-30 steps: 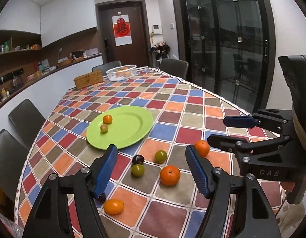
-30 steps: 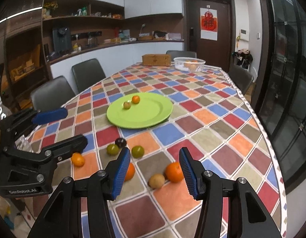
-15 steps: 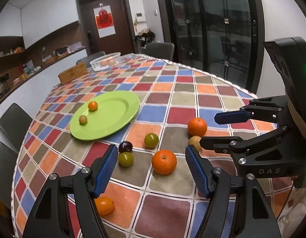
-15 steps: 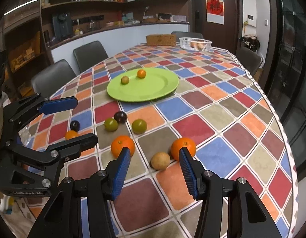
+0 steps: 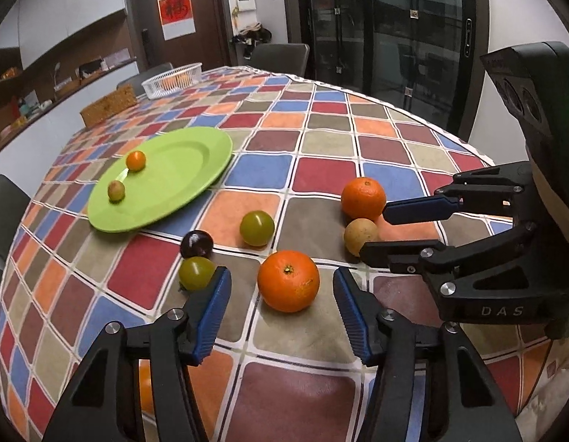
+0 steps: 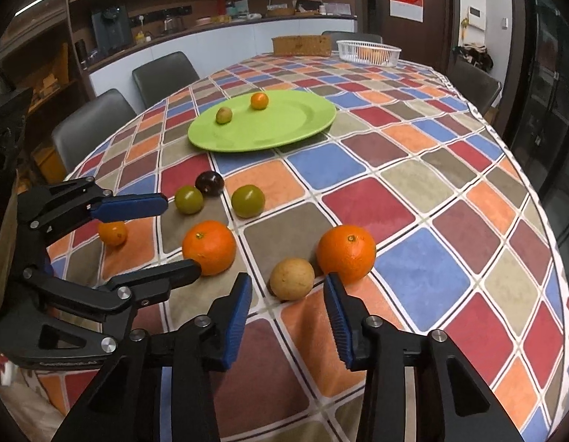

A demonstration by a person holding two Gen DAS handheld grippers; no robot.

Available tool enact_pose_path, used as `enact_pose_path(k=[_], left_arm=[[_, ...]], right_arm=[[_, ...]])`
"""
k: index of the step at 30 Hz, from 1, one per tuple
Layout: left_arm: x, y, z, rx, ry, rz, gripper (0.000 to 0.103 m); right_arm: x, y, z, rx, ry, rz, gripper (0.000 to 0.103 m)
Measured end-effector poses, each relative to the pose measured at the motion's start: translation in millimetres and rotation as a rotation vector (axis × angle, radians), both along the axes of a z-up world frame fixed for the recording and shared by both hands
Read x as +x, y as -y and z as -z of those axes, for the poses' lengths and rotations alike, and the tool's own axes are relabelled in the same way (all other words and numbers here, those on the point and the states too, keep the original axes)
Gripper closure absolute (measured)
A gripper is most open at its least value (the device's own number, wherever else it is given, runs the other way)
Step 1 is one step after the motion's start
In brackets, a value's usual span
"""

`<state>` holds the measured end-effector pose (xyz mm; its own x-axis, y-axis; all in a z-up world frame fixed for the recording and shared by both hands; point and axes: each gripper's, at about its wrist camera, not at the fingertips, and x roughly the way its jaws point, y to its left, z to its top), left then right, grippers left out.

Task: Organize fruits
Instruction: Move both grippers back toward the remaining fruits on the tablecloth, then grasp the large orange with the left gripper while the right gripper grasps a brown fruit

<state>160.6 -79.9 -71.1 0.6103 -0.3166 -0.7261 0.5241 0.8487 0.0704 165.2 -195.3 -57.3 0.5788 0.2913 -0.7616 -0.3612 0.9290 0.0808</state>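
Observation:
My left gripper hangs low over the checked tablecloth, jaws closing. A large orange sits between its blue fingertips, and the pads stand apart from it. My right gripper is also closing, with a tan round fruit between its tips, untouched. A second orange lies just right of the tan fruit. Two green fruits and a dark plum lie in front of the green plate. The plate holds a small orange and a greenish fruit.
Another small orange lies at the near left, behind the left gripper. A white basket and a wicker box stand at the table's far end. Grey chairs line the left side. The table edge curves along the right.
Both grippers have sunk towards the table and tilted down, so the fruits look larger and nearer. Both pairs of jaws have narrowed around the orange and the tan fruit.

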Motion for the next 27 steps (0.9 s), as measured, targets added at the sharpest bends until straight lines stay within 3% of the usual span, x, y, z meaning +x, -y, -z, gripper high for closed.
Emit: enact_pose_path(k=[10,16,18,27], left_arm=[[12,5,13,-0.006,-0.054,0.001,0.052],[18,6,16,-0.019,-0.081,-0.011,0.063],[19,6,16,-0.021,-0.082,-0.013,0.063],[12,1,6,-0.045,-0.071,-0.044,0.063]], right_arm=[[9,0,8,0.014,-0.027,-0.009,0.064],[14,1,13,0.034,-0.053,-0.009,0.069],[14,1,14,0.034,-0.054,-0.009,0.073],[12,1,7,0.051,-0.045,-0.008,0.074]])
